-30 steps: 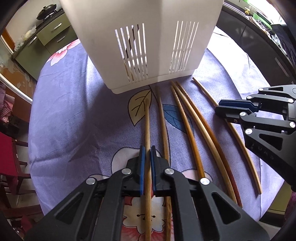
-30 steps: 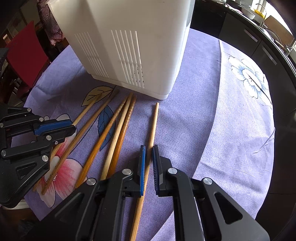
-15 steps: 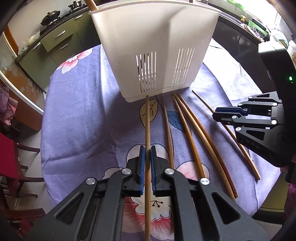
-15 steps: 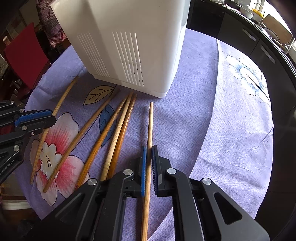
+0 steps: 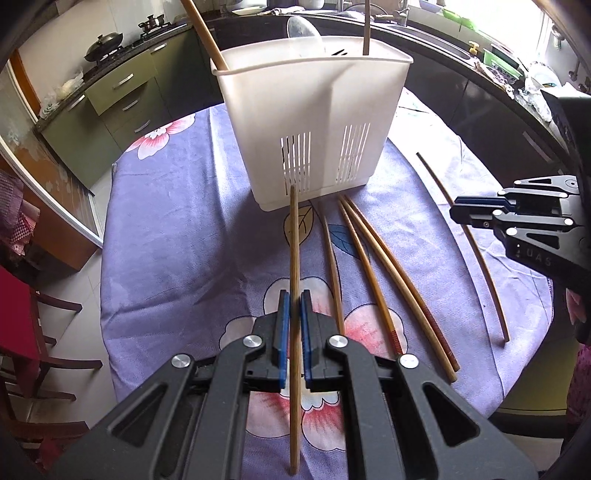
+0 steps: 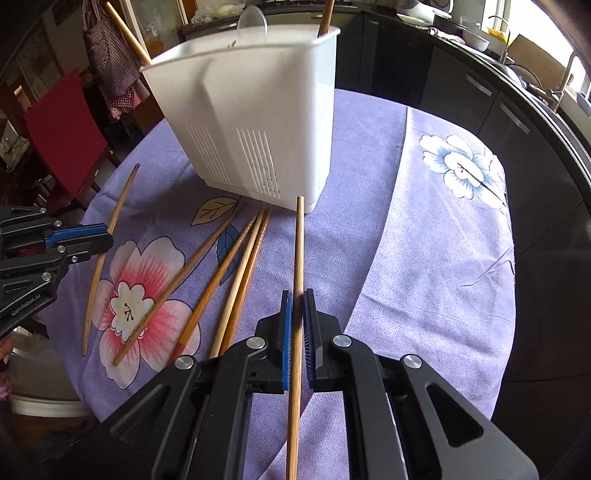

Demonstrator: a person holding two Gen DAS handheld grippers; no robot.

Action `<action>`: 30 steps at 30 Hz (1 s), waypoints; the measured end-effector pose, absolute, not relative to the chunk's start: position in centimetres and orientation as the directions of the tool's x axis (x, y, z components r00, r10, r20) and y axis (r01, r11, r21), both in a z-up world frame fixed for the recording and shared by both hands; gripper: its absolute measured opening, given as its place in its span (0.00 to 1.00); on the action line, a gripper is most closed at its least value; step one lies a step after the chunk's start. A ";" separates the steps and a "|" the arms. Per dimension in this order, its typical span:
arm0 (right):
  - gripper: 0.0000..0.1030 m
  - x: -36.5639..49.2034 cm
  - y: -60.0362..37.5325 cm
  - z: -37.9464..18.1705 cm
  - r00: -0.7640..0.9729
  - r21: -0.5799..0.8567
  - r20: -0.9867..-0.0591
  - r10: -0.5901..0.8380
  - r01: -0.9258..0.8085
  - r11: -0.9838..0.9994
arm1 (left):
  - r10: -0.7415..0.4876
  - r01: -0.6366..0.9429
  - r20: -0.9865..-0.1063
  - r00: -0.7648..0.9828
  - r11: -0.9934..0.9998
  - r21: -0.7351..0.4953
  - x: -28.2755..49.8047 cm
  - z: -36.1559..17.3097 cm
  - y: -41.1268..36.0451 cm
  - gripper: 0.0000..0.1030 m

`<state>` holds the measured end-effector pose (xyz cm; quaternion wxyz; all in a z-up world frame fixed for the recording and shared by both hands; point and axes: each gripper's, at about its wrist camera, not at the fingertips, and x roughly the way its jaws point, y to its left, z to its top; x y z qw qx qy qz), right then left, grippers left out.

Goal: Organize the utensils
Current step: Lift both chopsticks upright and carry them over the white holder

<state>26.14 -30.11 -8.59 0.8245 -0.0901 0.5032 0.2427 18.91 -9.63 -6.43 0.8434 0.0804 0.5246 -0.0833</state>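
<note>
Inside white caddy [image 5: 314, 122], utensils' lower ends hidden

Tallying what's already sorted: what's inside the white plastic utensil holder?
Sticking out of the white plastic utensil holder: two wooden chopsticks and a translucent plastic spoon. Anything lower is hidden by its walls.

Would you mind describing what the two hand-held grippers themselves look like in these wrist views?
Both are matte black plastic frames with triangular cut-outs and round silver screw heads. Each finger ends in a flat blue ribbed pad. The left hand-held gripper carries white "GenRobot.AI" lettering on its side, seen from the right wrist view. The right hand-held gripper shows partial embossed letters in the left view. No cables or sleeves are visible.
</note>
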 end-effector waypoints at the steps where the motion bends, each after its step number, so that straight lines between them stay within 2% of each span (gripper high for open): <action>1: 0.07 25.9 -30.5 -8.0 0.385 0.100 -0.866 0.319 -0.491 0.865 | -0.059 0.226 -0.895 0.442 0.973 0.048 18.7 -6.1 -9.6 0.06; 16: 0.07 22.8 -32.2 -0.1 0.506 0.124 -0.760 0.408 -0.503 0.855 | -0.081 0.242 -0.843 0.532 0.968 0.059 15.4 -1.0 -9.1 0.06; 30: 0.07 21.4 -31.9 2.7 0.540 0.117 -0.720 0.437 -0.525 0.843 | -0.101 0.249 -0.814 0.573 0.967 0.056 14.2 1.7 -8.5 0.06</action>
